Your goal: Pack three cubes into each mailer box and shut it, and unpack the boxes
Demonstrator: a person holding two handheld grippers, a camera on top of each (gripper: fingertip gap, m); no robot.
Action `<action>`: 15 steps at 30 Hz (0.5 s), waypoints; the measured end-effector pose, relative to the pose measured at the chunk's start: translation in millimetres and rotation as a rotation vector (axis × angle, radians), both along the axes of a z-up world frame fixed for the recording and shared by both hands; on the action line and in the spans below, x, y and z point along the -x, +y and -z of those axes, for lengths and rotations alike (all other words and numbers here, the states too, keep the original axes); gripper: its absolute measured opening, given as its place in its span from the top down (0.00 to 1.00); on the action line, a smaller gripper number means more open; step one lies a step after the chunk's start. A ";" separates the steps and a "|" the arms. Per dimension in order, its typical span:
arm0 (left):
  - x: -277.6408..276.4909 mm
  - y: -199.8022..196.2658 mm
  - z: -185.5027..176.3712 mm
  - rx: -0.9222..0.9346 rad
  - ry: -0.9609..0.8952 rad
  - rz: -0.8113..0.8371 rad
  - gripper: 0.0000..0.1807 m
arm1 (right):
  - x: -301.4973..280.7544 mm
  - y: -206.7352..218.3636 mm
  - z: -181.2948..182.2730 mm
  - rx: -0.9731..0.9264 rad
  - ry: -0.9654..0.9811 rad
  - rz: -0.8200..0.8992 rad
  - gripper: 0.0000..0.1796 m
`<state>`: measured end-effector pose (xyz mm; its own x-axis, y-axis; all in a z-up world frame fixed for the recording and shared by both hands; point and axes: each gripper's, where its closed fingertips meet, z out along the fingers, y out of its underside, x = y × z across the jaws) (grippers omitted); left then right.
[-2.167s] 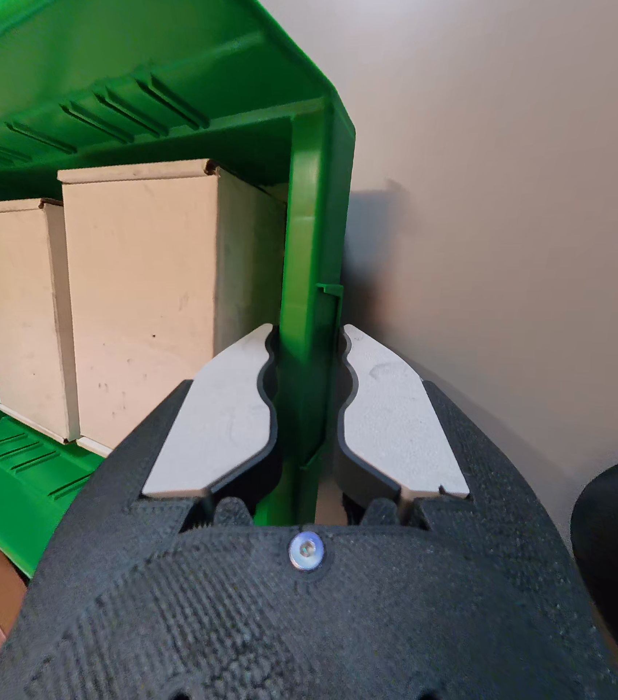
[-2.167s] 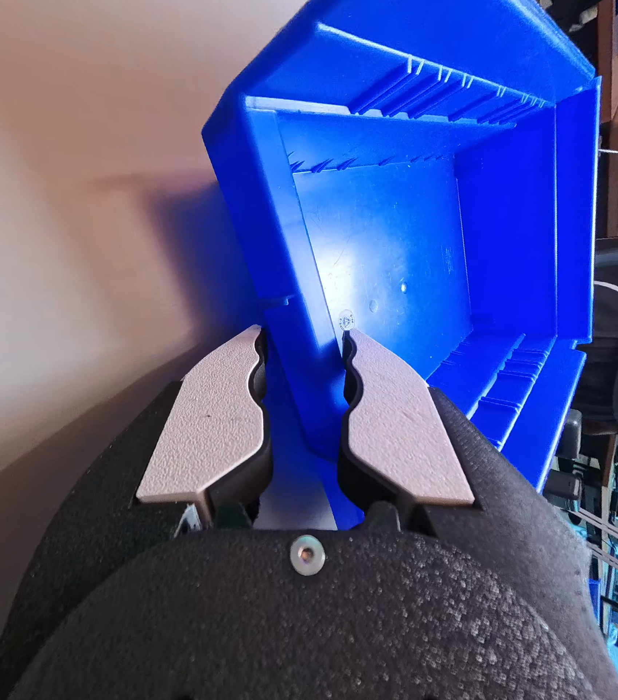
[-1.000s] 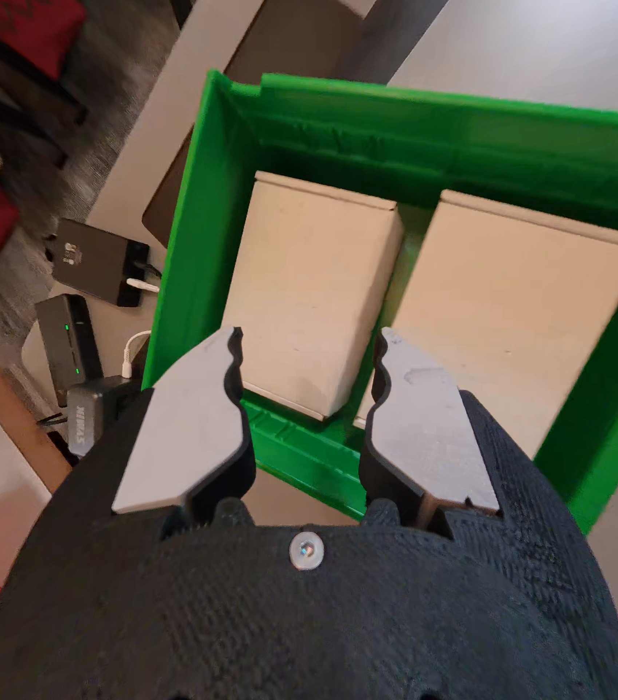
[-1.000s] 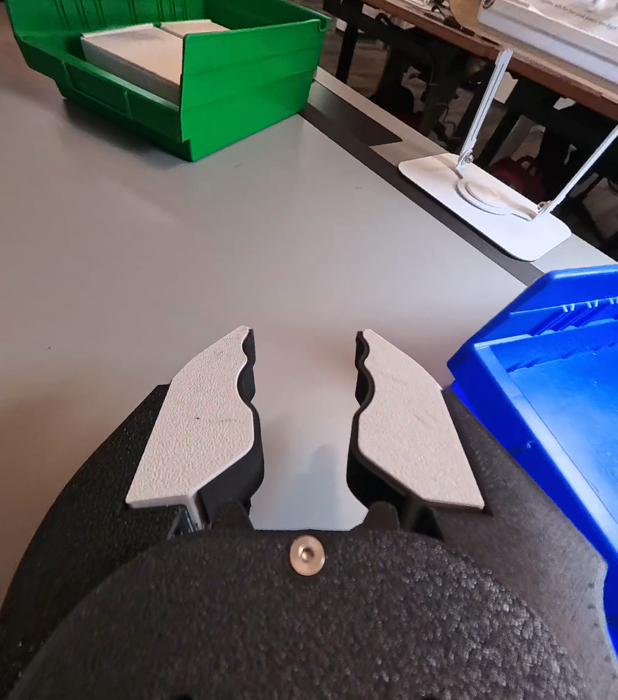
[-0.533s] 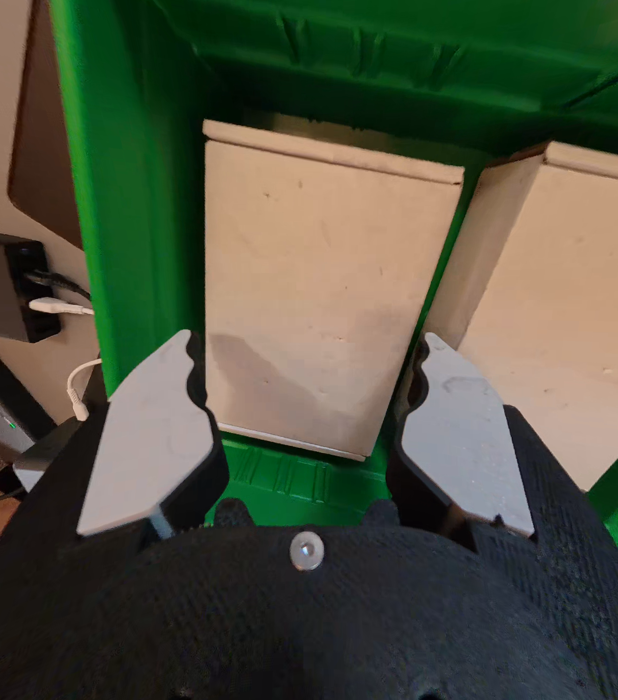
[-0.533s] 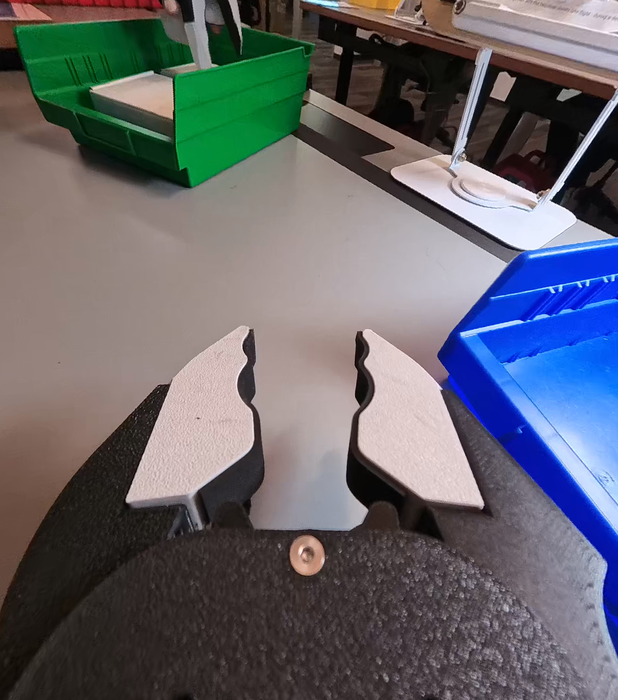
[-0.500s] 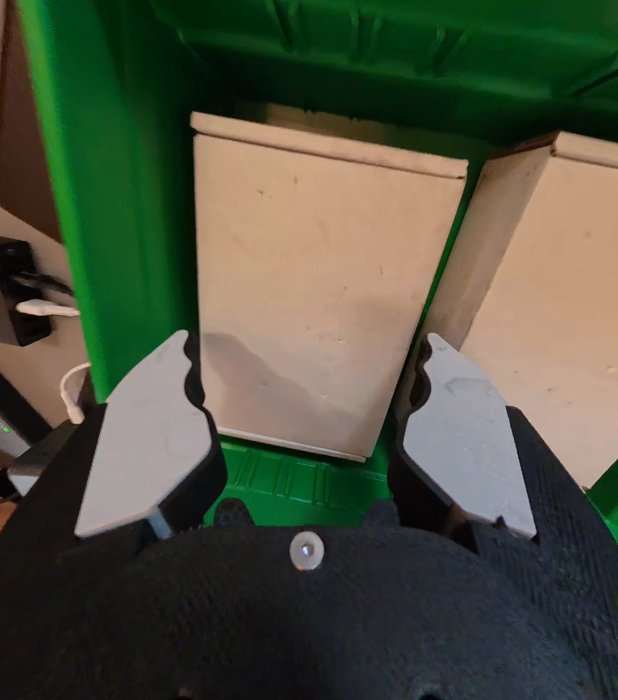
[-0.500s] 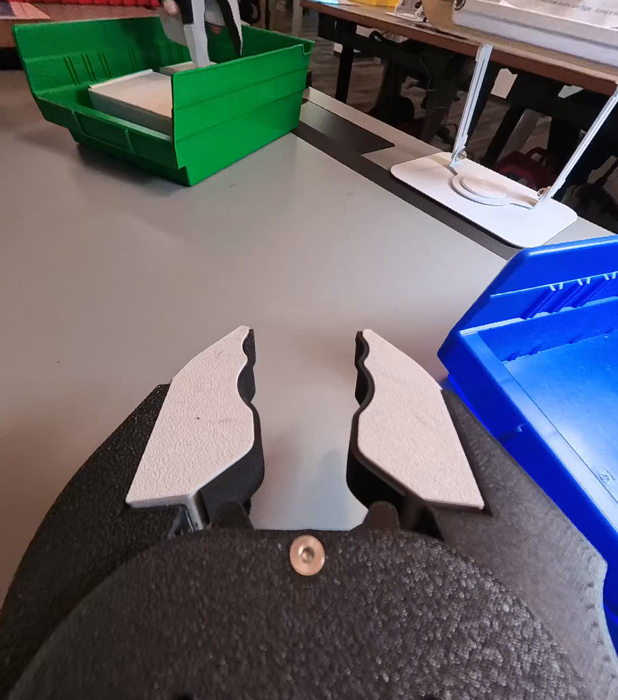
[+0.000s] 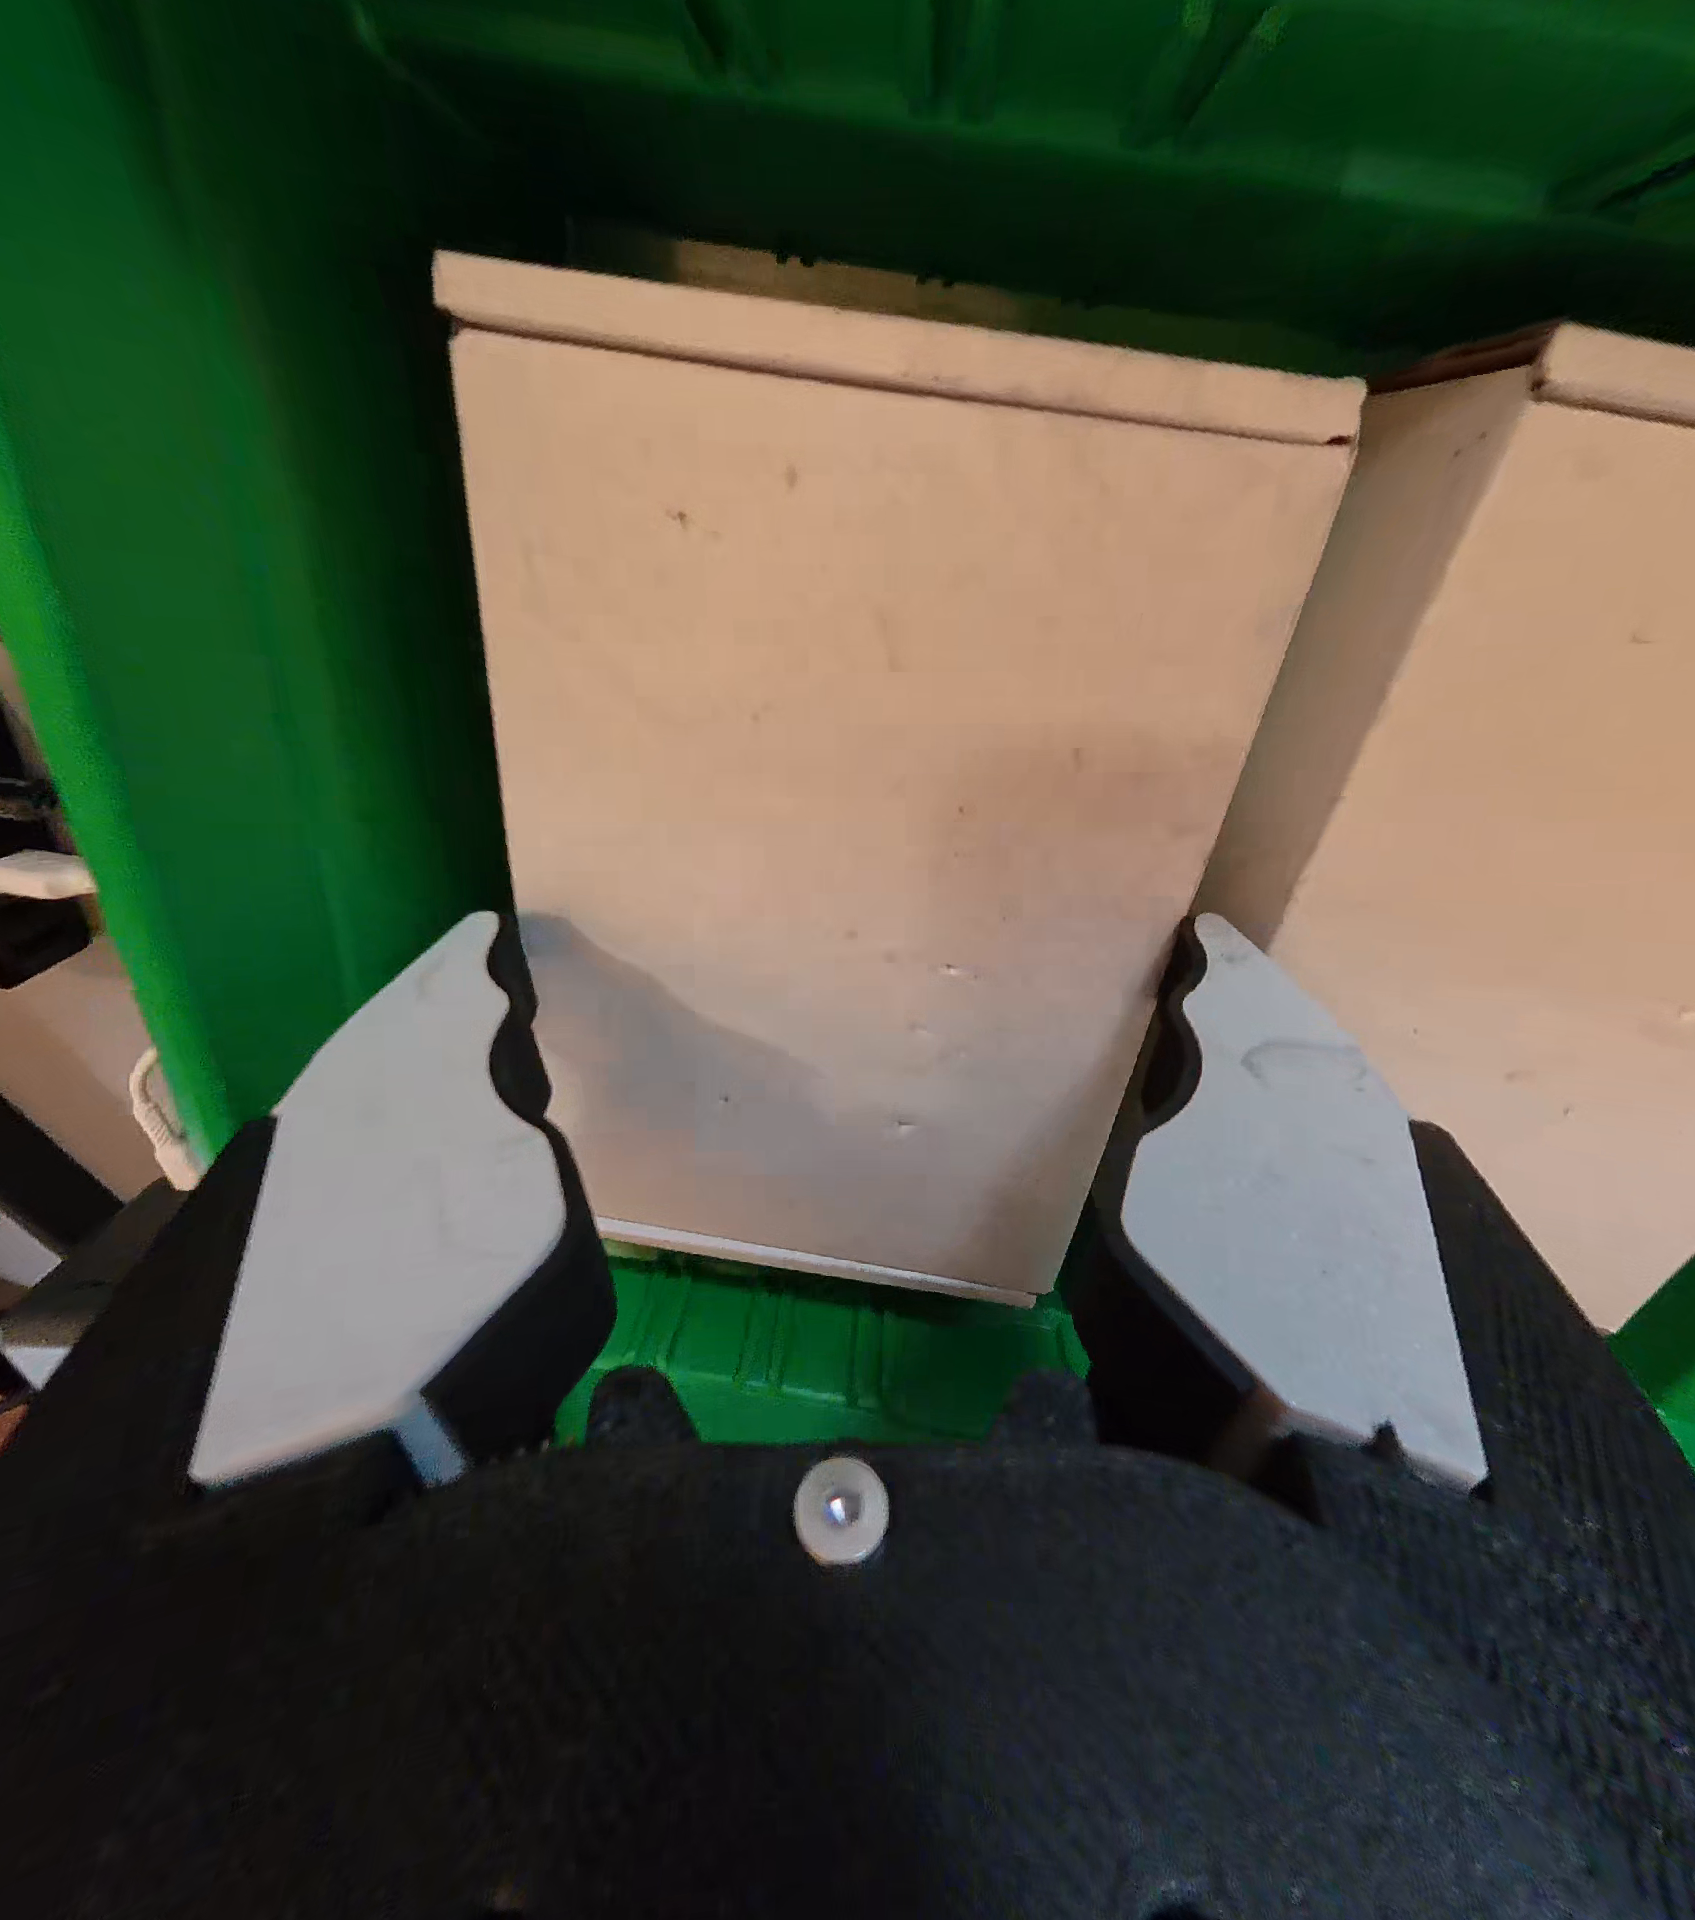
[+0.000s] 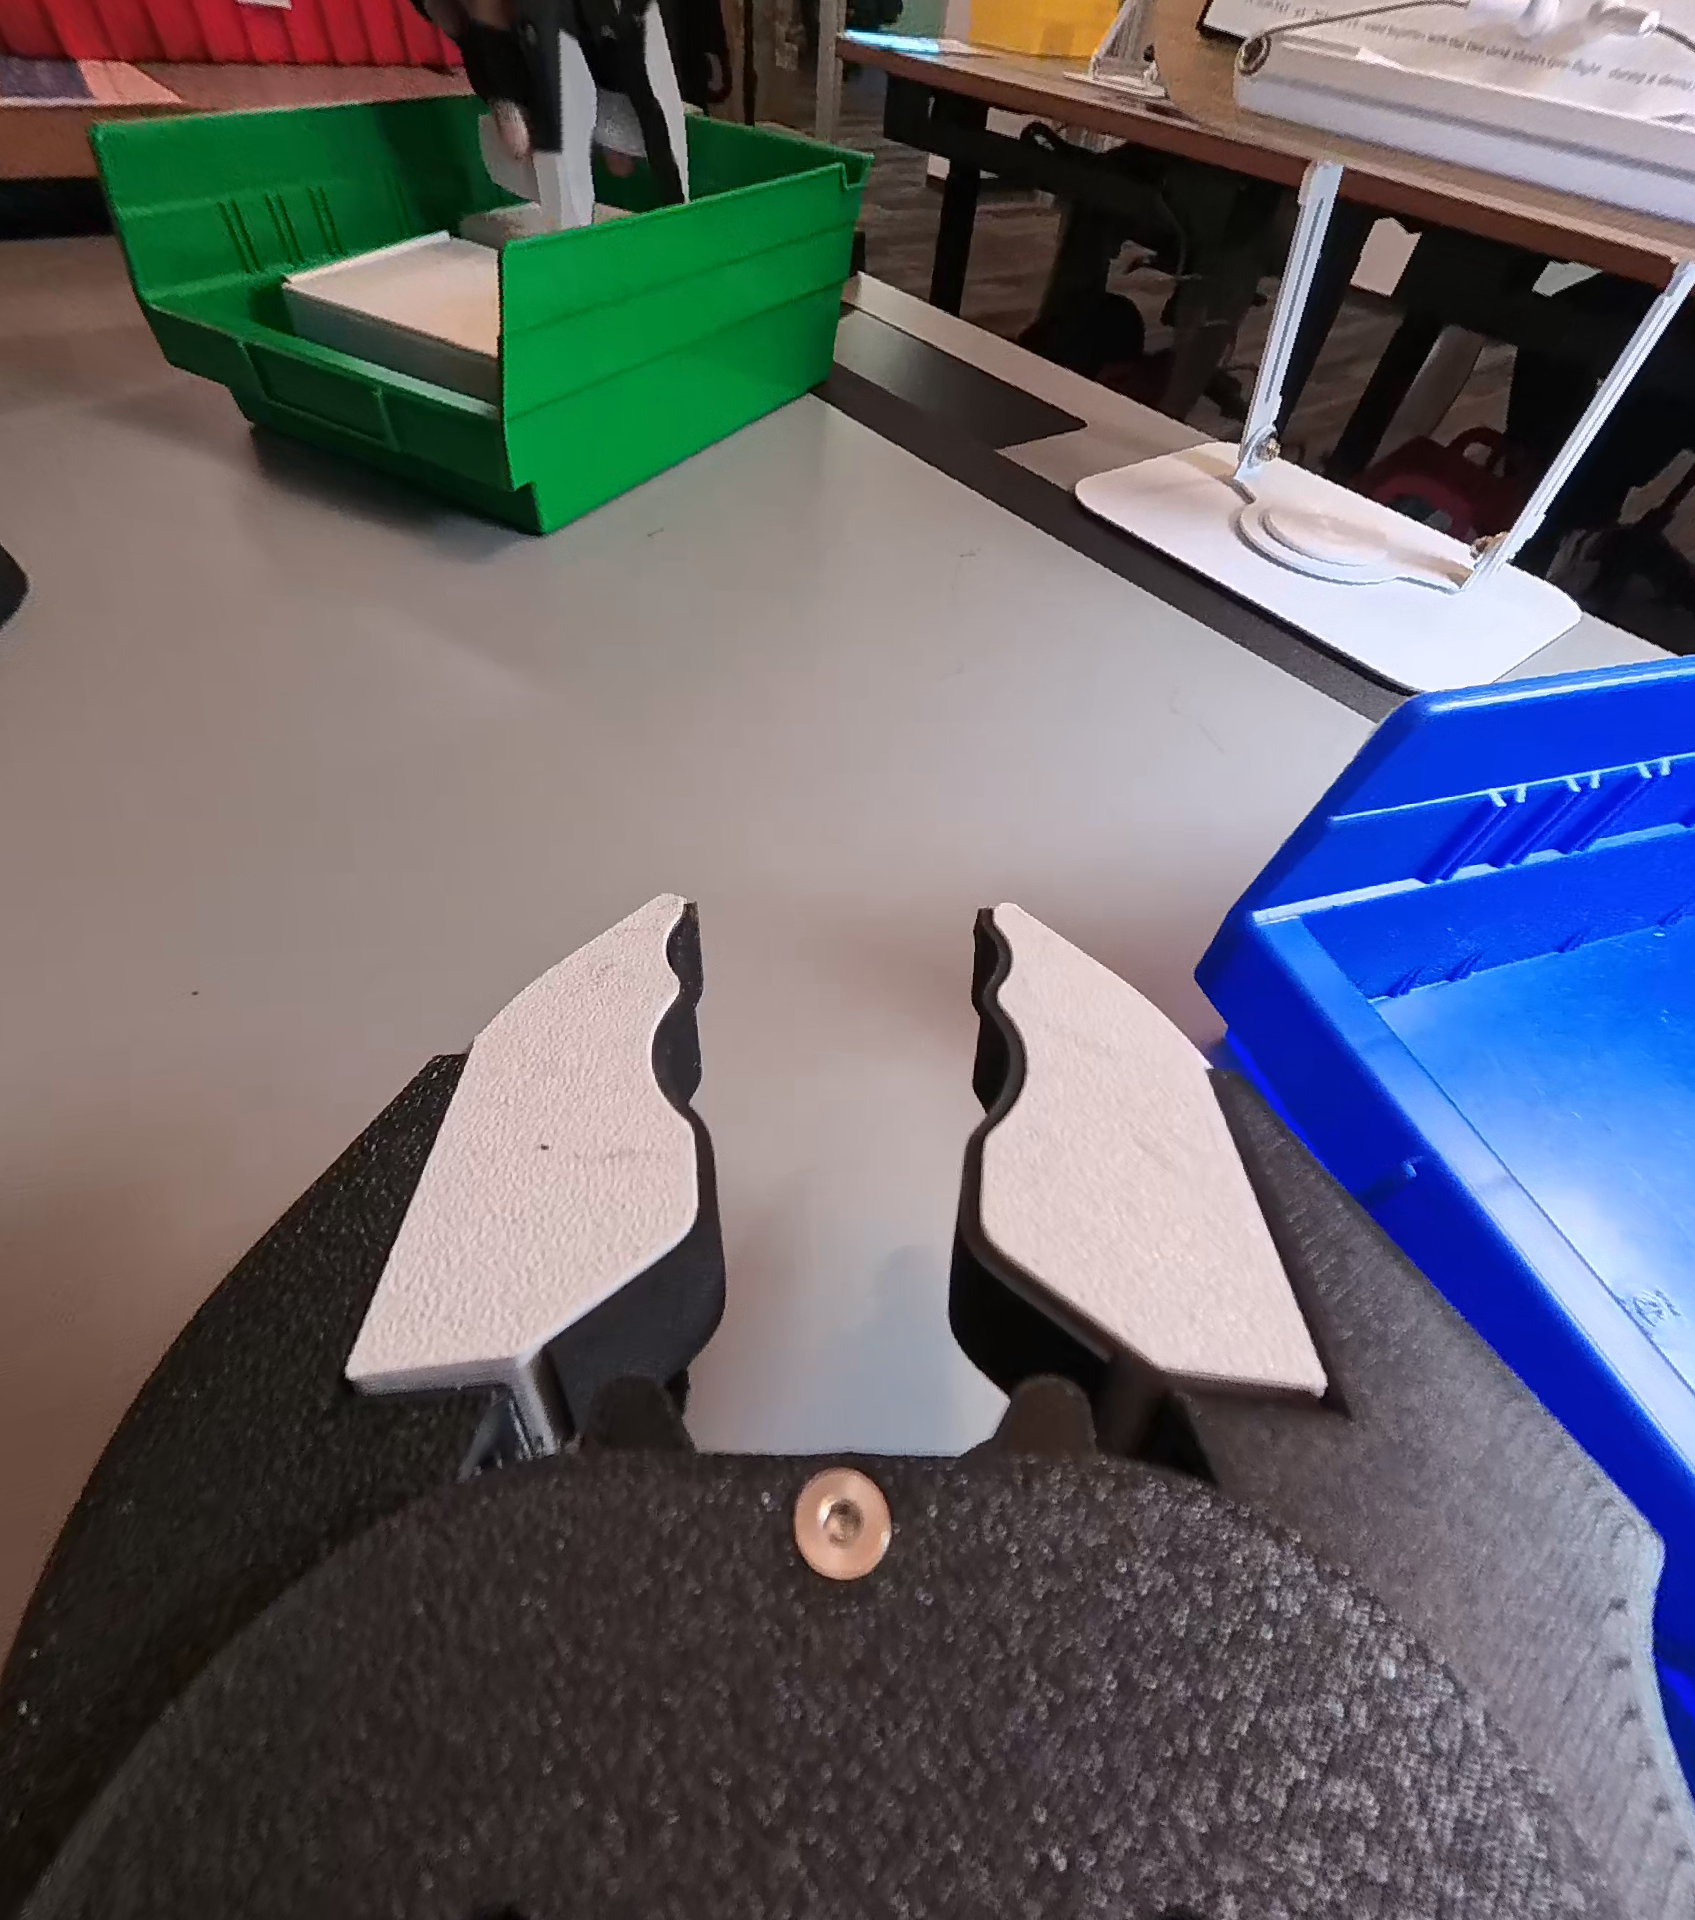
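The left gripper (image 9: pixel 843 997) straddles a plain closed box (image 9: pixel 874 748) in the green bin (image 9: pixel 147 520), spread wide, tips beside its sides. The right gripper (image 10: pixel 835 997) hangs half-open and empty over the bench (image 10: pixel 407 779), beside the blue bin (image 10: pixel 1549 1039).

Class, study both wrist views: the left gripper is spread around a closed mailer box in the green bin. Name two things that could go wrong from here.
1. The mailer box sits close beside the second box; the left gripper has one of its fingers in that narrow gap and might snag or drag the neighbour.
2. The other finger is near the green bin wall, so lifting could catch and shift the bin.
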<state>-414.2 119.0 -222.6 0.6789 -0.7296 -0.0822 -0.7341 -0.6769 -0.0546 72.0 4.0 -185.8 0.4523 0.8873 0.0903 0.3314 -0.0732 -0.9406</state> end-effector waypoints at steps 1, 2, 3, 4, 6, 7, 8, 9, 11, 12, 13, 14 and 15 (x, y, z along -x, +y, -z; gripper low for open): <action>-1.4 -0.1 -4.0 -0.016 -0.006 0.003 0.37 | -0.4 -0.1 -0.2 -0.002 0.001 0.001 0.72; -3.0 -0.4 -9.4 -0.033 -0.014 0.005 0.37 | -0.7 -0.2 0.0 -0.006 -0.001 0.002 0.72; -5.0 -1.0 -16.3 -0.050 -0.020 0.011 0.37 | -1.1 0.0 0.1 -0.009 -0.003 0.005 0.72; -7.2 -1.6 -24.5 -0.071 -0.026 0.019 0.37 | -1.1 0.0 -0.4 -0.013 -0.002 0.007 0.72; -11.8 -3.2 -44.0 -0.120 -0.036 0.034 0.37 | -0.4 -1.3 -1.2 -0.015 -0.001 0.003 0.72; -14.4 -4.2 -55.0 -0.148 -0.038 0.044 0.37 | -0.2 -1.7 -1.8 -0.022 -0.003 0.004 0.72; -18.5 -5.9 -66.6 -0.174 -0.043 0.056 0.37 | 0.1 -2.4 -2.5 -0.030 -0.005 0.002 0.72; -24.6 -8.4 -78.2 -0.198 -0.055 0.072 0.37 | 0.9 -3.3 -3.0 -0.035 -0.007 -0.002 0.72; -42.1 -15.0 -100.5 -0.243 -0.092 0.113 0.37 | 2.5 -3.9 -4.6 -0.038 0.001 -0.004 0.72; -51.6 -18.7 -110.2 -0.261 -0.108 0.135 0.37 | 3.7 -4.0 -4.9 -0.037 0.005 -0.006 0.72; -61.3 -22.6 -118.9 -0.278 -0.119 0.158 0.37 | 5.0 -4.5 -4.7 -0.036 0.004 -0.009 0.72; -71.4 -27.0 -126.6 -0.291 -0.129 0.184 0.37 | 6.3 -5.2 -4.3 -0.040 0.001 -0.012 0.71; -82.2 -32.2 -132.9 -0.299 -0.141 0.211 0.37 | 7.7 -5.9 -4.2 -0.047 -0.002 -0.014 0.71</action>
<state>-332.0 86.8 -89.7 0.5359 -0.8126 -0.2290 -0.8268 -0.4503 -0.3371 64.2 -1.9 -181.6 0.4396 0.8883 0.1330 0.3342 -0.0243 -0.9422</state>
